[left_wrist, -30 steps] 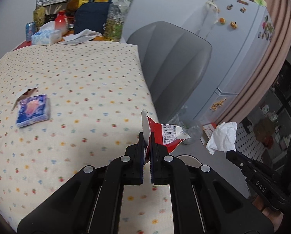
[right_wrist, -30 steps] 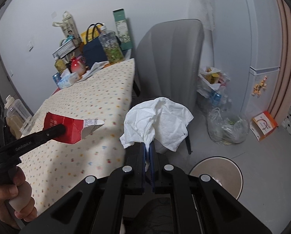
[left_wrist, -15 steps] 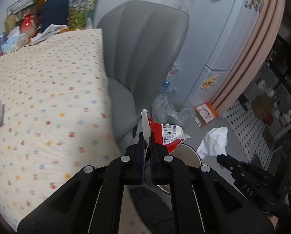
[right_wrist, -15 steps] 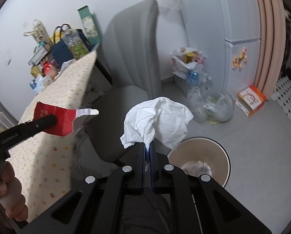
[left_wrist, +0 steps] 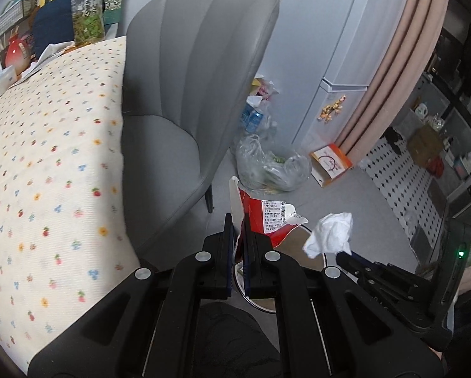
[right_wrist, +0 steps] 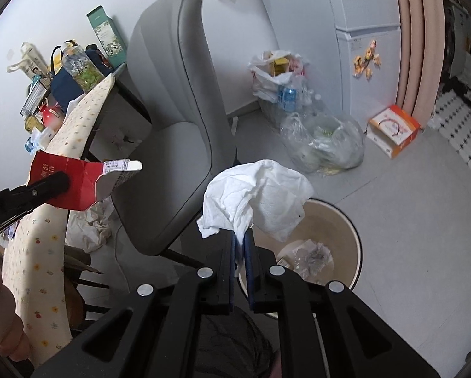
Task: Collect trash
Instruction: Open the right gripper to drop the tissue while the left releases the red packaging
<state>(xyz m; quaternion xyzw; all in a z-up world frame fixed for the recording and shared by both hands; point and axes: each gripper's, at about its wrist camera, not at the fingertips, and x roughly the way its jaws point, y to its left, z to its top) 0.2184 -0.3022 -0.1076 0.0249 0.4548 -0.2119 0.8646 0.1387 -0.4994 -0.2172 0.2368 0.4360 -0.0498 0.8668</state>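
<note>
The left gripper (left_wrist: 238, 220) is clamped on a torn red carton (left_wrist: 267, 217) with a white printed label, its jaws pinching the ripped edge. In the right wrist view that same carton (right_wrist: 66, 179) is held in the air beside the edge of the surface (right_wrist: 40, 252), which wears a cream cloth dotted with small fruit and flowers.

The right gripper (right_wrist: 241, 239) is closed tight on a crumpled white tissue (right_wrist: 257, 195), which billows above the fingertips and hangs over the near rim of a round beige waste bin (right_wrist: 355, 236) on the grey floor — some wrappers already lie inside it. From the left wrist view the tissue (left_wrist: 331, 234) sits just right of the carton, both above the bin.

A grey upholstered chair (left_wrist: 185, 94) stands between the surface and the bin. Behind it, clear plastic bags of rubbish (right_wrist: 323, 145) lean near a white fridge (right_wrist: 364, 31) — an orange-and-white box (right_wrist: 393, 130) lies on the floor alongside.
</note>
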